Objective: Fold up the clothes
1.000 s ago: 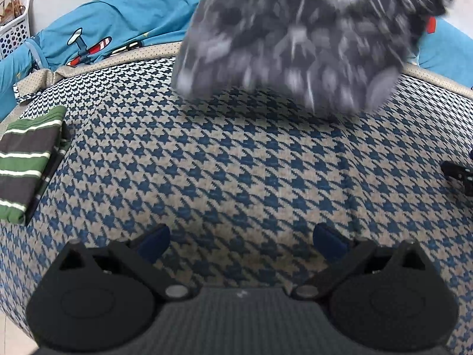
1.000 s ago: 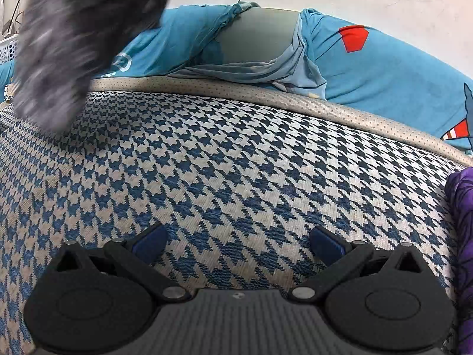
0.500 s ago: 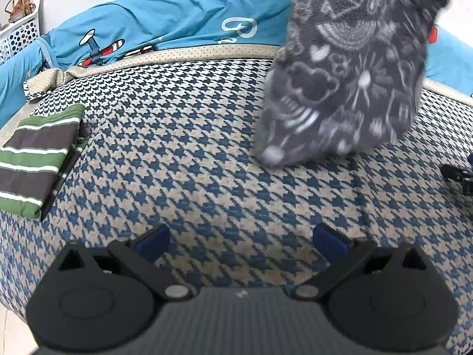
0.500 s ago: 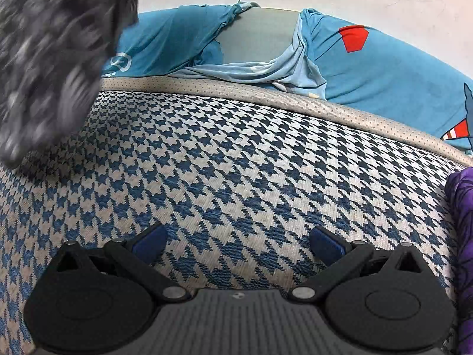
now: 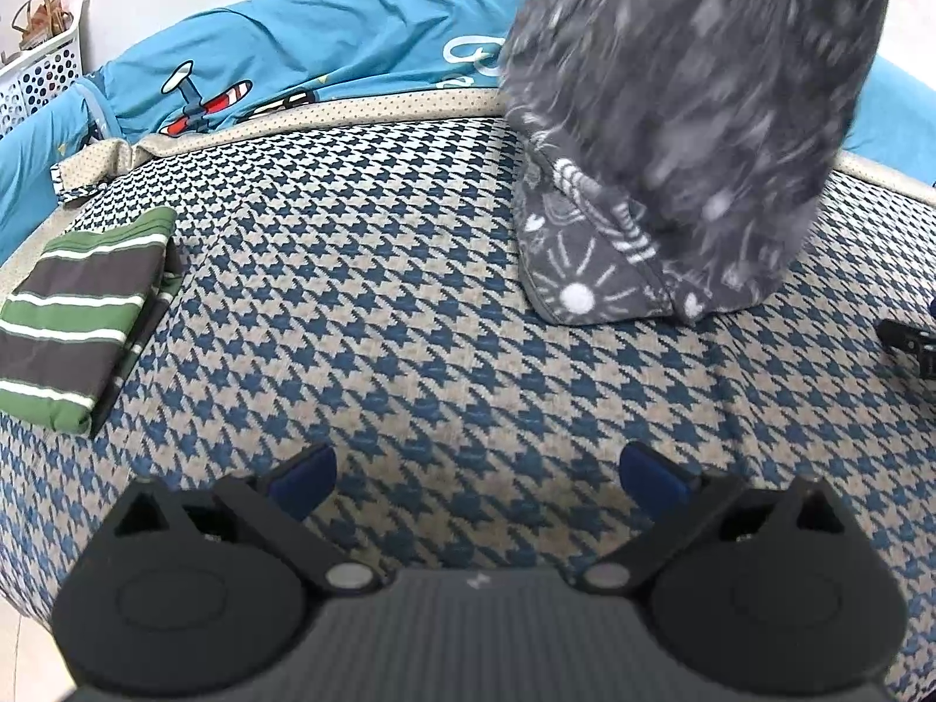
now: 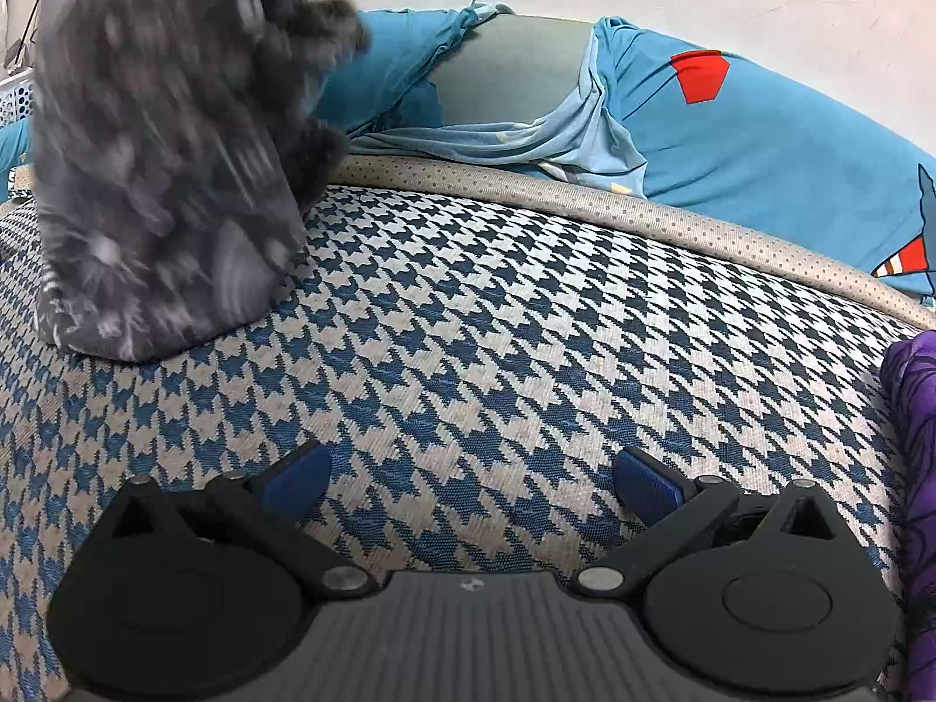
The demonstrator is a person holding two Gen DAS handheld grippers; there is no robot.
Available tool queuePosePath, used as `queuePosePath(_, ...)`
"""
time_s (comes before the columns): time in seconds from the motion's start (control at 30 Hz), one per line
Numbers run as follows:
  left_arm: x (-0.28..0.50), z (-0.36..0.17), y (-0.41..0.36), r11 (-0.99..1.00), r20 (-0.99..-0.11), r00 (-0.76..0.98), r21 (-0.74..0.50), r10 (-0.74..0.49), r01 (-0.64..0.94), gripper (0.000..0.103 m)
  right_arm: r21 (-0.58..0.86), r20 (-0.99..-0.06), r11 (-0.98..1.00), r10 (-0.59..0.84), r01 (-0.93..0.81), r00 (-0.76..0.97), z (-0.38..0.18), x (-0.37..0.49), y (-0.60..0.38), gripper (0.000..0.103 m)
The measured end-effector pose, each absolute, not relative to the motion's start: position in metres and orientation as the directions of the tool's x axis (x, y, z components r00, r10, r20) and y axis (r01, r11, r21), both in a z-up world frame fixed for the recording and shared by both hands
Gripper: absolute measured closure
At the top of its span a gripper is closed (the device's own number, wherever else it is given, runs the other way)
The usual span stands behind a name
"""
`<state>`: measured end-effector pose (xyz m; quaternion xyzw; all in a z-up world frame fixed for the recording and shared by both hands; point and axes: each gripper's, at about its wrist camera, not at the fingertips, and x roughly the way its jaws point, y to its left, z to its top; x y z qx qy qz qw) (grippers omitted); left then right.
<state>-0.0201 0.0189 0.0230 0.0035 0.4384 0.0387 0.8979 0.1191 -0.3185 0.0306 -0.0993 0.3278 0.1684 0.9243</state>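
A dark grey garment with white doodle prints hangs from above, motion-blurred; its lower edge rests on the blue-and-beige houndstooth cover. It also shows at the upper left of the right wrist view. What holds it up is out of view. My left gripper is open and empty, low over the cover, well short of the garment. My right gripper is open and empty over the cover, to the garment's right.
A folded green, grey and white striped garment lies at the left edge. A purple garment lies at the right. Blue cartoon-print bedding runs along the back. A white perforated basket stands far left. The other gripper's tip shows at the right.
The grey printed garment has swung from the upper middle to the right and come down, so its lower edge now touches the cover. Both grippers have stayed open in place.
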Motion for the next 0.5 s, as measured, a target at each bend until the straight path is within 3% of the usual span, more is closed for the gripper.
queuePosePath(0.5,-0.0183,0.0257,0.0166,0.997,-0.791,0.608,0.036,0.071,-0.070,0.000,-0.073,-0.639,0.924,0.246,-0.376,0.729,0.0266,0.1213,-0.3203,0.000)
